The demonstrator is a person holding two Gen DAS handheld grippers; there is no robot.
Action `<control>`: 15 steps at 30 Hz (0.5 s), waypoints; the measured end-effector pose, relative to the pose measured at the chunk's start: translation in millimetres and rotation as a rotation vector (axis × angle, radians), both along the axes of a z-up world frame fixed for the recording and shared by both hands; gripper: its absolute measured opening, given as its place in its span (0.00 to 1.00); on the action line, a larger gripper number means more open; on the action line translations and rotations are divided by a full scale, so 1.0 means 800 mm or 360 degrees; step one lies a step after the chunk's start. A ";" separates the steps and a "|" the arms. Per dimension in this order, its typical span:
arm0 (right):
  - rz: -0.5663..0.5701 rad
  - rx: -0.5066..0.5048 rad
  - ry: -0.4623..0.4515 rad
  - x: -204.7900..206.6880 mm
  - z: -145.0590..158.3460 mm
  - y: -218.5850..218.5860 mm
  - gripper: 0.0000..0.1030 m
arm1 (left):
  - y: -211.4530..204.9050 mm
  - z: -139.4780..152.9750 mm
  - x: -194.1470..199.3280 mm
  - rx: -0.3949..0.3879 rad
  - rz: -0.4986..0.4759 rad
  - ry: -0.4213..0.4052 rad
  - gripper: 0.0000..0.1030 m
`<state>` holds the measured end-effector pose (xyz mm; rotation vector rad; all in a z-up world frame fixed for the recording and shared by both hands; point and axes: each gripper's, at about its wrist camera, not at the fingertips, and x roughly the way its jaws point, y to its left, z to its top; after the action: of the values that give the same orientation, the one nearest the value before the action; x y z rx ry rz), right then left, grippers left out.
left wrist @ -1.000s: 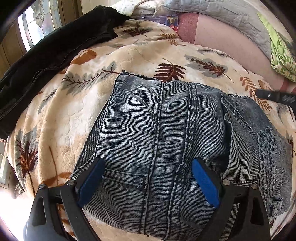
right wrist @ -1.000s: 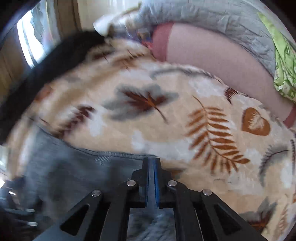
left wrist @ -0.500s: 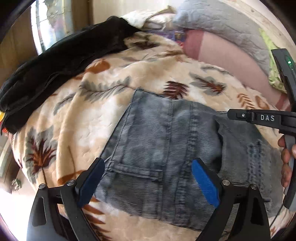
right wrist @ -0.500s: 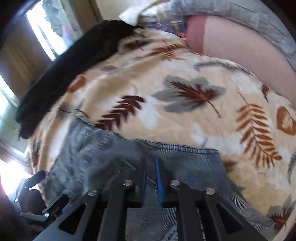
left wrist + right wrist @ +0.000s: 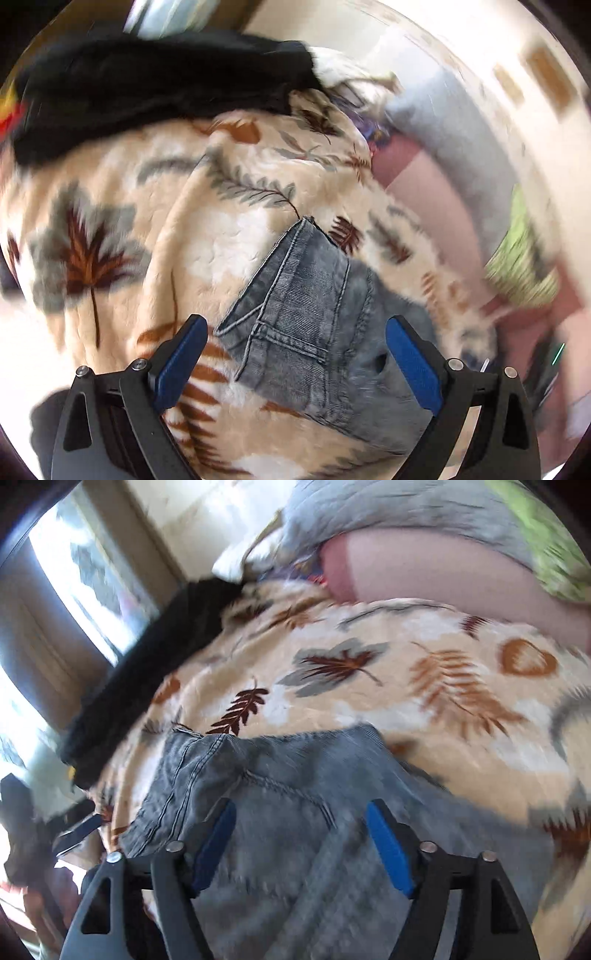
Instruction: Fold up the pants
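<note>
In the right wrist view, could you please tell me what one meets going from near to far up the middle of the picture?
Right tool, folded jeans, leaf-print blanket, pink pillow, grey quilt.

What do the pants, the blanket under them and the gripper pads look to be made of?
Pants: denim, faded grey-blue wash, with ribbed weave and doubled topstitched seams.
Blanket: likely plush fleece, matte, with fuzzy nap and a printed leaf pattern.
Pads: blue, matte, perhaps rubber or plastic; the look leaves it open.
</note>
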<state>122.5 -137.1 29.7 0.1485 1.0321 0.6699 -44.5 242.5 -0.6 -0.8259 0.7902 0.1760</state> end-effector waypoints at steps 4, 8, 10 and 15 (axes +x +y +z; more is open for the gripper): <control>-0.0110 0.0114 0.0041 -0.034 -0.017 -0.050 0.76 | 0.006 -0.016 -0.003 -0.0201 0.0032 0.0012 0.95; -0.0167 0.0209 0.0099 -0.052 -0.041 -0.071 0.76 | -0.011 -0.039 0.009 -0.0317 -0.0010 0.0035 0.95; -0.0168 0.0249 0.0120 -0.056 -0.046 -0.073 0.76 | -0.020 -0.047 0.016 -0.0350 -0.0018 0.0058 0.95; -0.0119 0.0294 0.0093 -0.072 -0.040 -0.072 0.76 | -0.027 -0.064 0.028 -0.0350 0.0007 0.0121 0.95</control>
<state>65.2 -194.5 -2.6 0.3678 1.0148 0.6954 -22.0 221.1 -51.5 -1.0332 0.8893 0.1264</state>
